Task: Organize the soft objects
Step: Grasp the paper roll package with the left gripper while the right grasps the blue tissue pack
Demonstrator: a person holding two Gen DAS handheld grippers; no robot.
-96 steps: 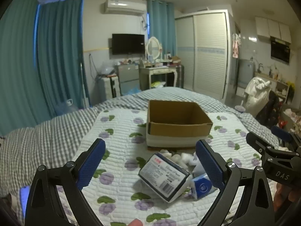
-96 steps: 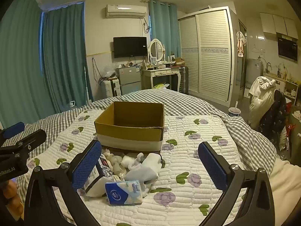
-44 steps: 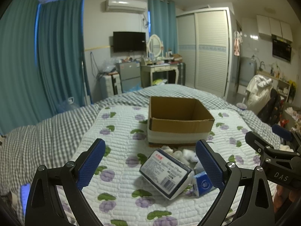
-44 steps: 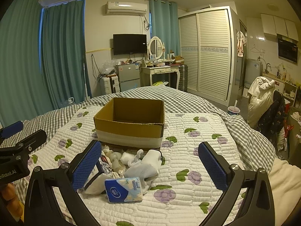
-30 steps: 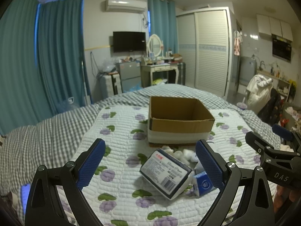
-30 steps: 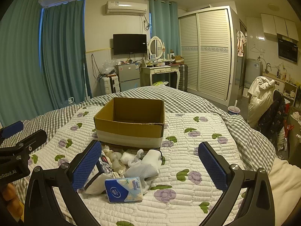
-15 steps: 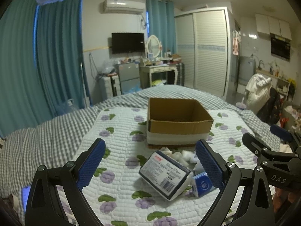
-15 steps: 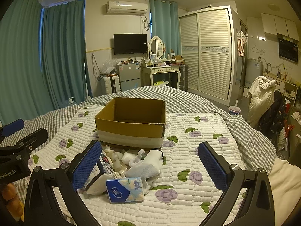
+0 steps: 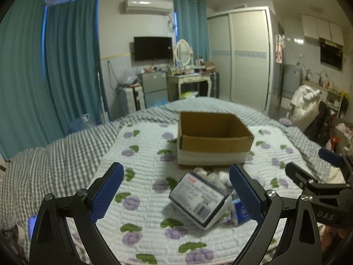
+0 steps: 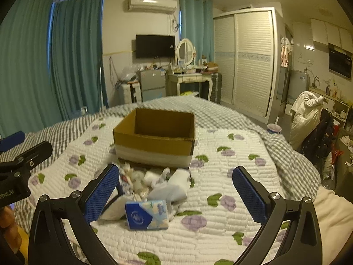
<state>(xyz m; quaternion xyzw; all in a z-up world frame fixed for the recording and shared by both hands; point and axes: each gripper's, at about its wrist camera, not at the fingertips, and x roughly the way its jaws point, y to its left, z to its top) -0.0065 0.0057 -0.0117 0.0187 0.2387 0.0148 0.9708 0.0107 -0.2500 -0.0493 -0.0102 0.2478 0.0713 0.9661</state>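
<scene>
An open cardboard box (image 9: 214,139) (image 10: 154,137) stands on a quilted bed cover and looks empty. In front of it lies a pile of soft things: a large tissue pack with a barcode (image 9: 198,199), a small blue tissue pack (image 10: 146,214) (image 9: 240,211), white socks (image 10: 172,187) and cotton-like balls (image 10: 136,176) (image 9: 217,175). My left gripper (image 9: 174,194) is open and empty above the bed, short of the pile. My right gripper (image 10: 175,195) is open and empty, over the pile.
The flowered quilt (image 10: 231,176) lies over a grey checked blanket (image 9: 55,154). Each gripper shows at the edge of the other's view: the right gripper (image 9: 317,187), the left gripper (image 10: 19,161). Curtains, a dresser and a wardrobe stand beyond the bed.
Both views have shifted only slightly; the pile and the box stay where they were. Both grippers remain open and empty.
</scene>
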